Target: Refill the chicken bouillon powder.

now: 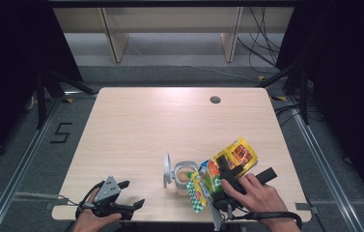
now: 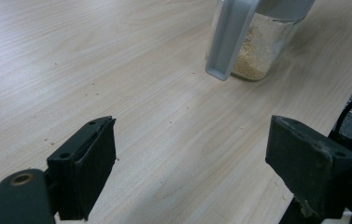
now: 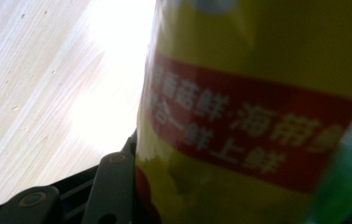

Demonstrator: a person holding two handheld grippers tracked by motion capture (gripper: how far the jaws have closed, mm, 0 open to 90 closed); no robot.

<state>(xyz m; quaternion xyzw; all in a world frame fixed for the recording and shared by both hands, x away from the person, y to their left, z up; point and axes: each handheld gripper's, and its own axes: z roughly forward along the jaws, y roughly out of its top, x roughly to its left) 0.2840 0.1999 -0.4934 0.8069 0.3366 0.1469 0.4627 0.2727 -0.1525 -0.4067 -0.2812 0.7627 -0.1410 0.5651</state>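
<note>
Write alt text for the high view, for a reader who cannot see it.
At the near edge of a light wooden table, a person's right gripper holds a yellow, red and green printed pouch tilted over an open glass jar of beige powder. The left gripper rests open at the near left corner.

Jar (image 1: 185,175): clear glass, upright near the table's front edge, a bit right of centre. Hinged lid (image 1: 167,169) open, standing on edge at its left side; the left gripper view shows the grey lid hanging down against the glass. About half full of pale tan granules (image 2: 257,51).

Pouch (image 1: 220,170): yellow, with a red band of white print and a green-white end. Tilted, lower end at the jar's rim.
</note>
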